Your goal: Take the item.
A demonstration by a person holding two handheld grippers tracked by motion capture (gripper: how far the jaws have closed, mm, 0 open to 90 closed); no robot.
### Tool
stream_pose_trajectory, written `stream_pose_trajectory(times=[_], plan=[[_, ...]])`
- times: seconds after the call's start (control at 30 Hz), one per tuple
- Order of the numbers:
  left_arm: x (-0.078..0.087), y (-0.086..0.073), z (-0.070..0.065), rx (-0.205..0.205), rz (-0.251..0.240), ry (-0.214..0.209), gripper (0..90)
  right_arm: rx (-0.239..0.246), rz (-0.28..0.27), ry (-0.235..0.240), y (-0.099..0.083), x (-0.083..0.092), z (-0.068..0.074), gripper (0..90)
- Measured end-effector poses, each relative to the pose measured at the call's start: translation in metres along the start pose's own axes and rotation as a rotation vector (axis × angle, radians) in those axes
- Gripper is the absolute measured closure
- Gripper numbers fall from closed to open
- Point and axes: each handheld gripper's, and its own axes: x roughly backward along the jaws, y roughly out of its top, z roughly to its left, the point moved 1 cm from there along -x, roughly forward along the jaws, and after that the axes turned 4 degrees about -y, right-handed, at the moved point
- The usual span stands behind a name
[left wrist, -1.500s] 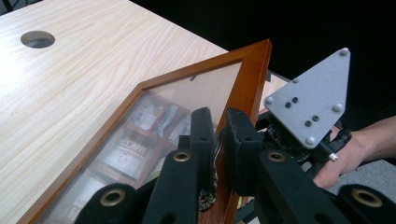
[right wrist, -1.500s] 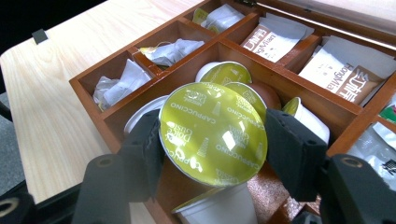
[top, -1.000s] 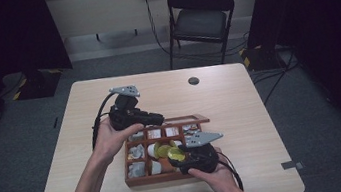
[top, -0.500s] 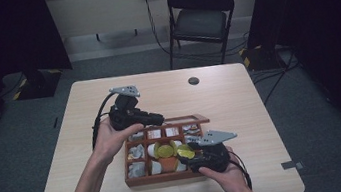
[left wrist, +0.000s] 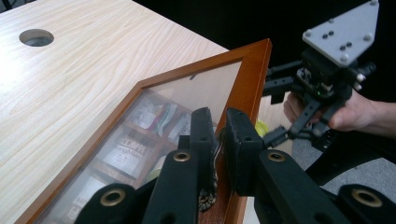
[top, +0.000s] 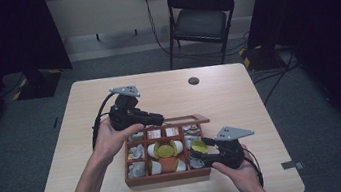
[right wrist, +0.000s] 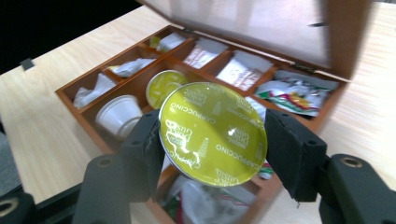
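Right gripper (right wrist: 212, 140) clamped on yellow capsule (right wrist: 213, 133), over near right corner of wooden box (top: 169, 177). Left gripper (left wrist: 215, 140) pinching raised glass lid (left wrist: 187, 93) at its edge. Beyond box rim: bare table (top: 239, 96) all round.

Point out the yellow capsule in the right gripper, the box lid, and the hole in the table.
yellow capsule (right wrist: 213, 133), right gripper view, foil top.
box lid (left wrist: 250, 79), left gripper view, wooden frame.
table hole (top: 193, 80), high view, centre.

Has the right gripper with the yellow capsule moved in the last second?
Yes. The right gripper, shut on the yellow capsule, moved rightward across the wooden box.
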Motion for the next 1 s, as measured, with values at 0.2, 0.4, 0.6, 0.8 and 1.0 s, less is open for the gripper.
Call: stream_pose_trajectory(times=[0.2,0.4,0.6,0.8,1.0], plan=[[0.000,0.000,0.000,0.003,0.001,0.000,82.1,-0.029,-0.022,-0.026,0.000,0.006,-0.013,40.0],[-0.001,0.000,0.000,0.001,0.000,0.000,82.1,-0.055,-0.026,-0.055,-0.003,0.010,-0.026,40.0],[0.000,0.000,-0.001,0.000,0.001,0.002,82.1,-0.079,-0.031,-0.085,-0.004,0.015,-0.040,40.0],[-0.001,-0.001,-0.001,-0.001,0.007,0.002,82.1,-0.099,-0.030,-0.119,-0.004,0.016,-0.053,40.0],[-0.001,-0.002,-0.002,-0.001,0.009,0.003,82.1,-0.100,-0.004,-0.160,-0.005,0.009,-0.068,40.0]])
